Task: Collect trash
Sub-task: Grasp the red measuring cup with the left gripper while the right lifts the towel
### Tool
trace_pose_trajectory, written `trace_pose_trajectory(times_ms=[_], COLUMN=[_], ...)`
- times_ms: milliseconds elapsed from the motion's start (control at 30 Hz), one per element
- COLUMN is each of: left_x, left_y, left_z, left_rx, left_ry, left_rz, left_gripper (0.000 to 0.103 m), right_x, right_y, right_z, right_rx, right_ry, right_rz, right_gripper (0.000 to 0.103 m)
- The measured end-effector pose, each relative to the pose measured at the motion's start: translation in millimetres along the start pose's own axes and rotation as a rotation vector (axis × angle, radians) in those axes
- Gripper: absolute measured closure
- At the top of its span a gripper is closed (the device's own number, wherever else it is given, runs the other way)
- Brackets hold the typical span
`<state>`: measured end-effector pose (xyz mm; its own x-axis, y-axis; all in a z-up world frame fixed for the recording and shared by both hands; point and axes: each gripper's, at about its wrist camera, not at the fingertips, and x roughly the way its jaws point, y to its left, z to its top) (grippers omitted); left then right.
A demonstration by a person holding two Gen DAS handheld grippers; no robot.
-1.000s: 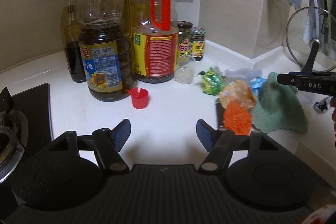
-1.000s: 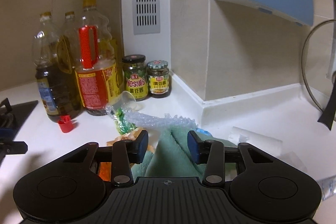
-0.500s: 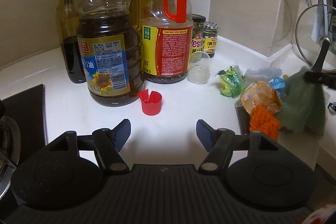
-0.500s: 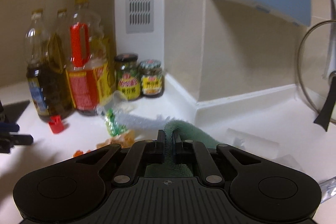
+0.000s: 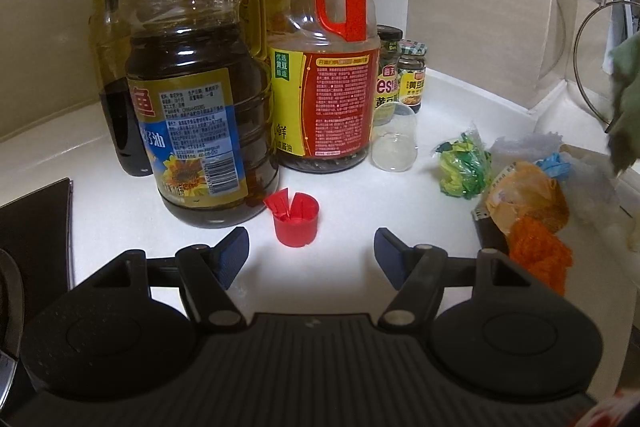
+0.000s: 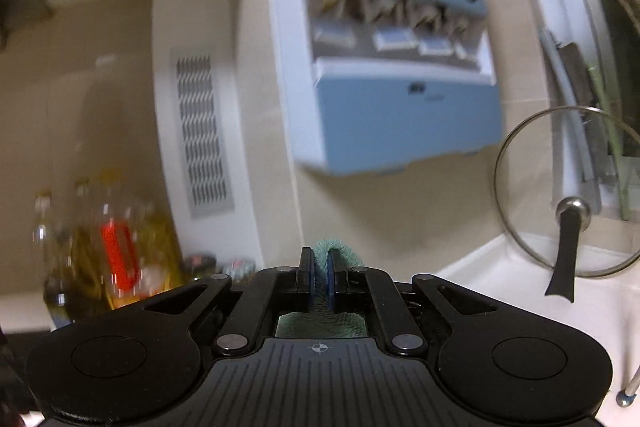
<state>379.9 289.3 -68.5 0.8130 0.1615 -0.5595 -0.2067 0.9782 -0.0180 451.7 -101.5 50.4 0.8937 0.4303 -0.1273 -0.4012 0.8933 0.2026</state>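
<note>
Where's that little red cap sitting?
In the left wrist view, the red cap stands on the white counter, just ahead of the open fingers, beside the sunflower-oil bottle.

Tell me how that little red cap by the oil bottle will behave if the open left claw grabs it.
The red cap is small, thin plastic, so probably very light and apt to skid on the smooth white counter. Standing open side up, it seems unlikely to roll; its thin wall may flex.

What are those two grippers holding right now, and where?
The right gripper pinches a green cloth at a bunched fold, the rest hanging below. The left gripper is open and holds nothing.
</note>
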Motion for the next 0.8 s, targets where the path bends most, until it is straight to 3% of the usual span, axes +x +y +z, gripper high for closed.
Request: trace_pose_trajectory(times_ms=[500, 767, 800], left_x=[40.1, 58.2, 58.8], left_y=[-6.3, 0.3, 0.7], left_z=[6.0, 6.1, 5.8], left_rx=[0.043, 0.019, 0.018], left_ry=[0.002, 0.027, 0.026], left_rz=[0.043, 0.063, 0.062], left_gripper=[0.037, 0.065, 0.073], right_x=[-24.5, -34.6, -36.1], right_y=[-28.9, -36.8, -37.7], right_z=[11.6, 7.0, 6.1], right_rx=[0.043, 0.053, 0.056], right_ry=[-0.021, -0.010, -0.009], right_rz=[-0.126, -0.153, -0.155], right_gripper=[0.097, 0.097, 0.097])
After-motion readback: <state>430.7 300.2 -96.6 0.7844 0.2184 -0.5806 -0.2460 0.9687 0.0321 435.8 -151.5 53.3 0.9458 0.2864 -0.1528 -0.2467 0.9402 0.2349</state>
